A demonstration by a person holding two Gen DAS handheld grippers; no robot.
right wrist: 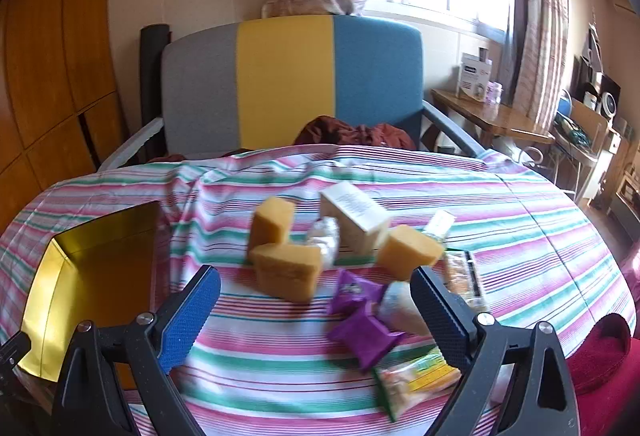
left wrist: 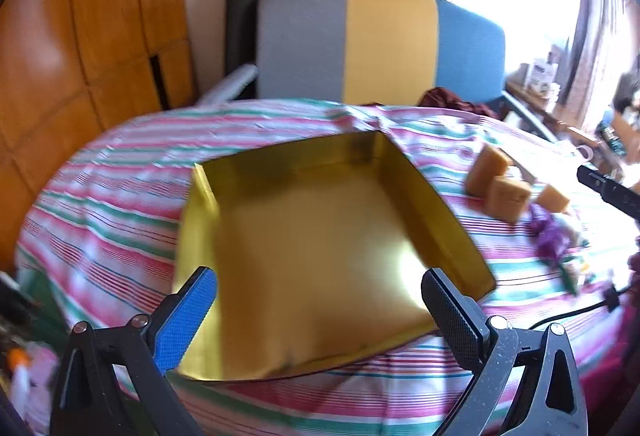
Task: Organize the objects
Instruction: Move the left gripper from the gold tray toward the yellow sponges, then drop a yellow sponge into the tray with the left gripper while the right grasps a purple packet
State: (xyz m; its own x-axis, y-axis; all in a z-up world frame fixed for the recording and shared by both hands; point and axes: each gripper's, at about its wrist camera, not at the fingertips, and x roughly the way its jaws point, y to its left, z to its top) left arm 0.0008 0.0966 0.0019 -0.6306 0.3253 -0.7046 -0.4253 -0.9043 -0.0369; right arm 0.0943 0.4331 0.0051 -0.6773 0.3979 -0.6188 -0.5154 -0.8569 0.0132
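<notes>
My left tongs [left wrist: 320,310] hang wide and empty over the gold tray [left wrist: 320,236] on the striped table [right wrist: 520,228]; my right tongs [right wrist: 316,306] gape, empty too, above the heap of sponges [right wrist: 288,272], purple packets [right wrist: 364,336] and a box [right wrist: 356,224] right of the tray. I judge sorting has barely begun; next I must drop onto one item, close, and carry it left into the tray.

Print on the white box [right wrist: 354,222] is too blurred to read.
</notes>
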